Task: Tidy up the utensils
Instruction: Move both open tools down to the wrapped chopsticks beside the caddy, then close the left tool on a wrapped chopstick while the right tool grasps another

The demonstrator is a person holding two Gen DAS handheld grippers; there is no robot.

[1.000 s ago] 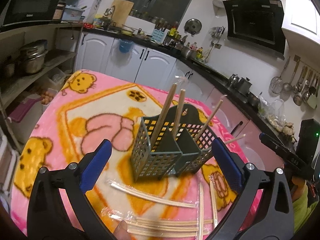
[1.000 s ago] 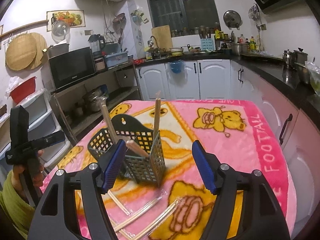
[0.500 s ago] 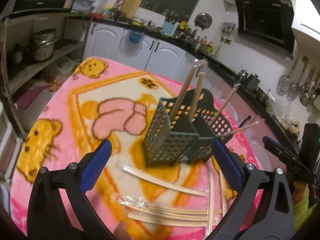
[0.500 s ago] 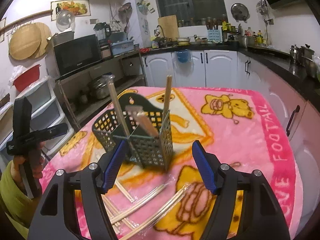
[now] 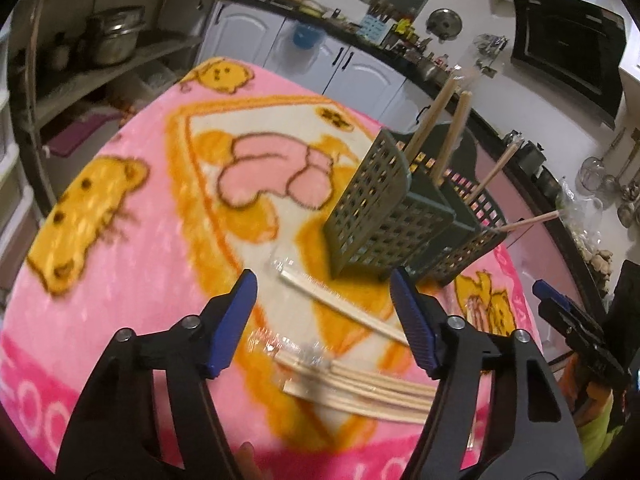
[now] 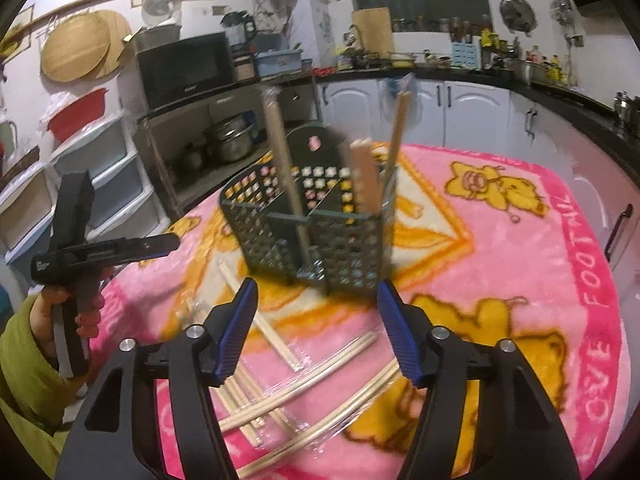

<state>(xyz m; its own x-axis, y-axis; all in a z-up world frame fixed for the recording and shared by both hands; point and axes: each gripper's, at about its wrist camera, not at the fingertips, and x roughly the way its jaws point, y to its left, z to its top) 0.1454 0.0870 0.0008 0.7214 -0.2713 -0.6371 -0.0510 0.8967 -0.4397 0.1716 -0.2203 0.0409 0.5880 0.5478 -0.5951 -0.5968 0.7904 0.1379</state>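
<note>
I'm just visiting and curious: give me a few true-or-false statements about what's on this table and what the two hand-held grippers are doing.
1. The green utensil basket stands on a pink blanket. True.
2. The left gripper clamps a chopstick. False: its fingers are apart, holding nothing.
3. Some chopsticks already stand in the basket. True.
4. No wrapped chopsticks remain on the blanket. False: several lie in front of the basket.
5. The right gripper is open and empty. True.

Chopsticks (image 6: 280, 168) upright in basket (image 6: 308, 236); wrapped chopsticks (image 6: 304, 384) on blanket (image 6: 500, 280) before it.
</note>
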